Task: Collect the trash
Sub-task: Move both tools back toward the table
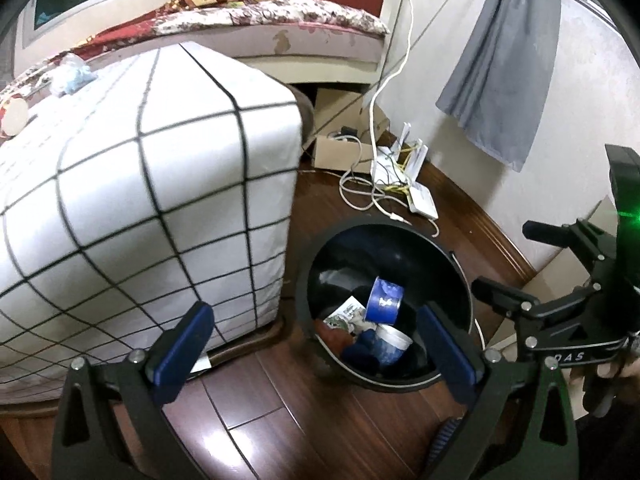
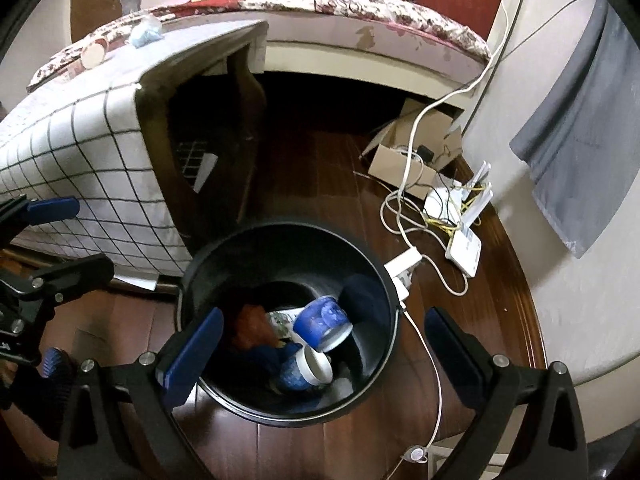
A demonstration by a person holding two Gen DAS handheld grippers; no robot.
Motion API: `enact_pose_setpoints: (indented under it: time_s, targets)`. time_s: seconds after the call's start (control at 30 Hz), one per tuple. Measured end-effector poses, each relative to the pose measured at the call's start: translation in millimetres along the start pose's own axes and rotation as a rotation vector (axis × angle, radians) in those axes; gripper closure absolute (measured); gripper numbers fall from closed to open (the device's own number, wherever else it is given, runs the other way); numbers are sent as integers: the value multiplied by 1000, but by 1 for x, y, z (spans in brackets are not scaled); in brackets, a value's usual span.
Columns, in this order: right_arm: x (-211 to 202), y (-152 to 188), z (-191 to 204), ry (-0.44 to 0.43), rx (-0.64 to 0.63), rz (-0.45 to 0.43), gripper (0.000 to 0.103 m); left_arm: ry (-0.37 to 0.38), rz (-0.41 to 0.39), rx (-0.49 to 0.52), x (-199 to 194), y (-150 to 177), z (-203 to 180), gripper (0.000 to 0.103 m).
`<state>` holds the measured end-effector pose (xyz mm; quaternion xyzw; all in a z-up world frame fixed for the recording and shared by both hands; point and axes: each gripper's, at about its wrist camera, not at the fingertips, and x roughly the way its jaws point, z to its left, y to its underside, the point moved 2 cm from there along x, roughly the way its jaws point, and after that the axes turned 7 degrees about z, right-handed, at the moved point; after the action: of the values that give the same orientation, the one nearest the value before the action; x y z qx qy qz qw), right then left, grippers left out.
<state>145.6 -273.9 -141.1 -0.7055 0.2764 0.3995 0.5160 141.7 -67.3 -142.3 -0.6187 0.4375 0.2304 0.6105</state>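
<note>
Wood floor: one black bin, two blue cups inside (plus scraps). Left gripper, right gripper wide open, empty.

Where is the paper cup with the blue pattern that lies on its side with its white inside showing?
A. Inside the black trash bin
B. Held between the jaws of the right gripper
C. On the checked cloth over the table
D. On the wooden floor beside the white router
A: the paper cup lies on its side among the other trash inside the black trash bin; both grippers are open and empty.
</note>
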Motion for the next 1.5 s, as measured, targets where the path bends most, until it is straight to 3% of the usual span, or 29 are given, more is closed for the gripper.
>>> enact_pose_setpoints:
  time_s: [0.37,0.67,0.9,1.23,1.5]
  targets:
    - [-31,-17,20,-33,-23,-88,1,-48,-79,-28,-41,-7,18,1]
    - [-52,-44,27,-97,53,-192,1,-87,-181,-84,-84,-21,51,1]
    - [-64,-74,47,-132,92,-283,1,-151,-235,-151,-110,-27,99,1]
    - [-92,-122,117,-215,-16,-396,1,-319,-310,-233,-164,-32,193,1]
    - [-98,-158,163,-299,-64,-380,1,-458,-349,-295,-211,-35,266,1]
